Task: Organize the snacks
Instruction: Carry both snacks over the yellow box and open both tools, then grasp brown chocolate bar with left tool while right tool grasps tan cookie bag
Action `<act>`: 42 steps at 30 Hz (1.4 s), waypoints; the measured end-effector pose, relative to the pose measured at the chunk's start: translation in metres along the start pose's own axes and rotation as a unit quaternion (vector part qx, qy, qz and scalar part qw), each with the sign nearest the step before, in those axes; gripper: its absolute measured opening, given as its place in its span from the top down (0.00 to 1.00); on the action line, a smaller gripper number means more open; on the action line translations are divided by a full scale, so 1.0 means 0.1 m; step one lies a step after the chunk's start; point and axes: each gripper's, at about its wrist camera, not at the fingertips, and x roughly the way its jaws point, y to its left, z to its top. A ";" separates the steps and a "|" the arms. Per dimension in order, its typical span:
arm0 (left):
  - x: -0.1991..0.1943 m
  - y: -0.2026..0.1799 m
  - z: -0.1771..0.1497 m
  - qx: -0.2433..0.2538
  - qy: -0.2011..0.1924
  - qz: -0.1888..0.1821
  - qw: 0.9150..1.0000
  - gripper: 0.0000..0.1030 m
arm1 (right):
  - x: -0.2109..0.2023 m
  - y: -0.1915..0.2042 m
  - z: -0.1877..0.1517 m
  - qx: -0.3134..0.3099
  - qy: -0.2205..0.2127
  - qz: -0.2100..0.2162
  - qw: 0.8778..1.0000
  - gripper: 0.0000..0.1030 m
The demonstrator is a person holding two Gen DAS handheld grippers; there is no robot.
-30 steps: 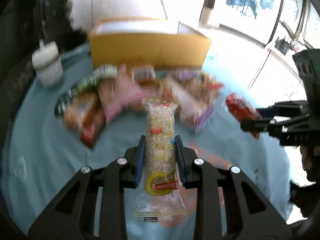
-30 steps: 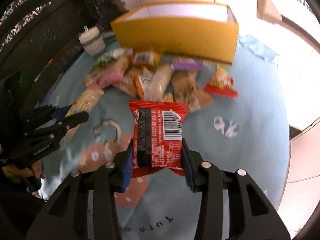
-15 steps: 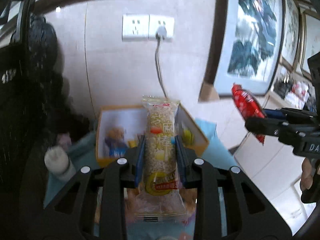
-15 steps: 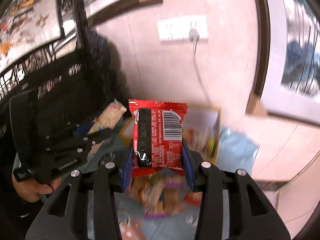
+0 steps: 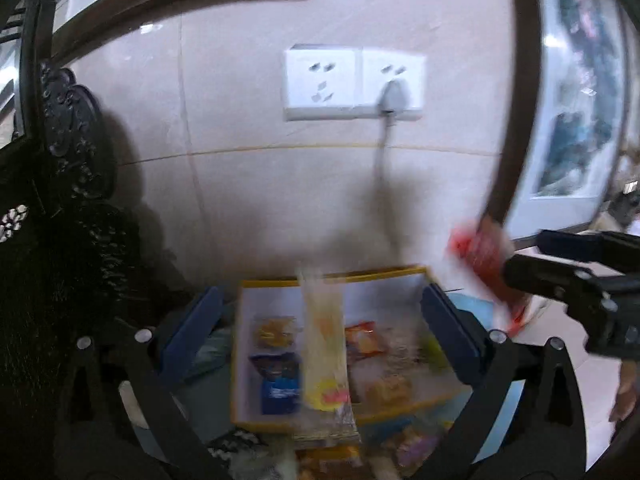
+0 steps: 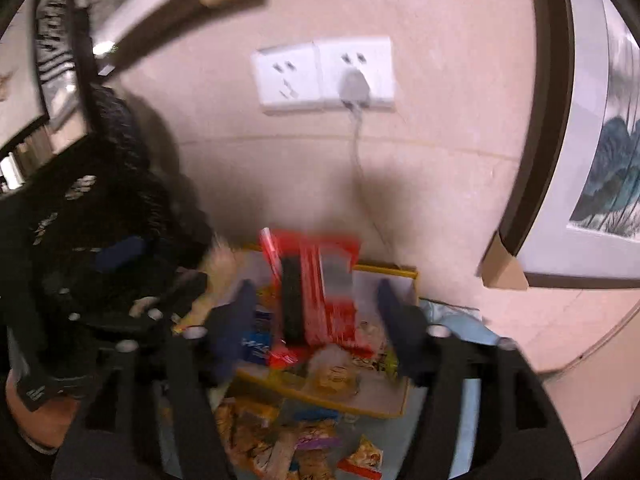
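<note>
Release step: above the yellow box (image 5: 332,276), your left hand-held gripper (image 5: 320,328) has just spread, freeing the cereal bar (image 5: 324,344). Your right hand-held gripper (image 6: 316,312) has just been opening around the red packet (image 6: 316,280). Next, fetch more snacks beside the box.

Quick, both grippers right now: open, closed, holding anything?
Left gripper: jaws just opened wide; the rice bar is loose between them, over the yellow box.
Right gripper: jaws just opened; the red packet is between them, unclamped.
</note>
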 end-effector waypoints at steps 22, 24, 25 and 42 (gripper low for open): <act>0.04 0.39 -1.85 -0.020 0.122 -0.025 0.992 0.02 | 0.41 -0.15 -2.01 0.028 0.167 -0.003 0.986 0.35; 0.00 0.45 -2.18 -0.024 0.138 -0.020 0.990 0.02 | 0.46 -0.09 -2.31 0.021 0.191 -0.007 0.981 0.35; -0.02 0.48 -2.33 -0.026 0.147 -0.016 0.989 0.02 | 0.48 -0.06 -2.43 0.018 0.198 -0.010 0.980 0.35; 0.12 0.77 -3.14 -0.032 0.193 -0.010 0.981 0.07 | 0.88 -0.04 -2.82 0.016 0.230 -0.025 0.973 0.35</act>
